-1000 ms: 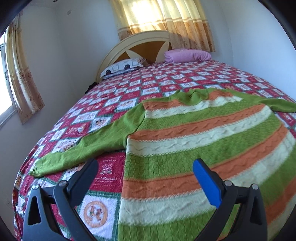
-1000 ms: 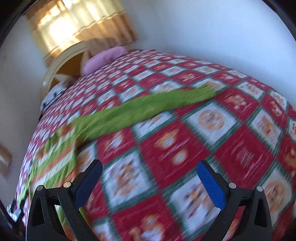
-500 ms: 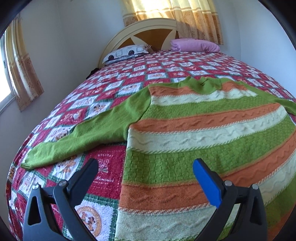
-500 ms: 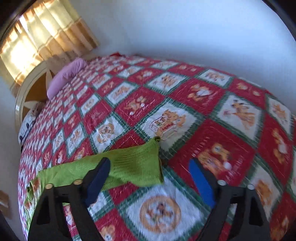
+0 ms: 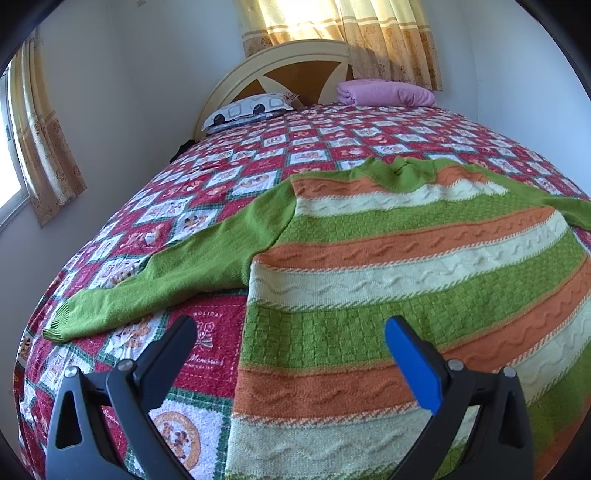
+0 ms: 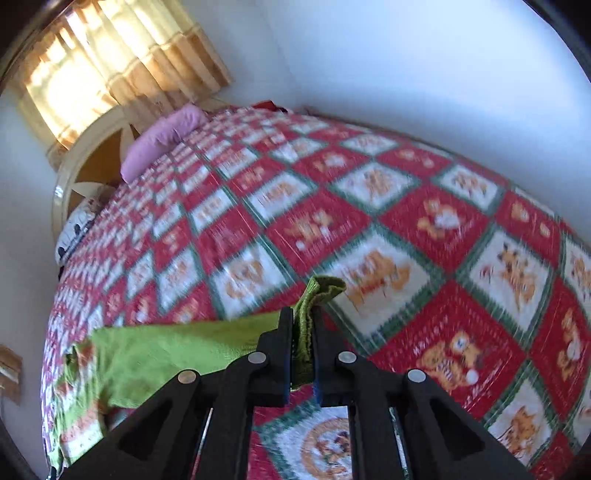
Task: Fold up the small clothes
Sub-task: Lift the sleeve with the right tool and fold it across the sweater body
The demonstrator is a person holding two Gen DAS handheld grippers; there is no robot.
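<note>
The right gripper (image 6: 303, 332) is clamped on the sweater (image 5: 388, 266) cuff (image 6: 319, 295); the left gripper (image 5: 288, 339) gapes above its hem. Ahead on the quilt (image 5: 229, 177) lie a pillow (image 5: 251, 109) and pink bundle (image 5: 384, 92), under curtains (image 5: 340, 33).

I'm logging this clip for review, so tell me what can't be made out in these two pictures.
- Left wrist view: the striped green, orange and cream knitted sweater has its hem cut off by the bottom edge and its far sleeve by the right edge.
- Right wrist view: motion blur smears the red patchwork bedspread; the right tongs hide part of the pinched green cuff.
</note>
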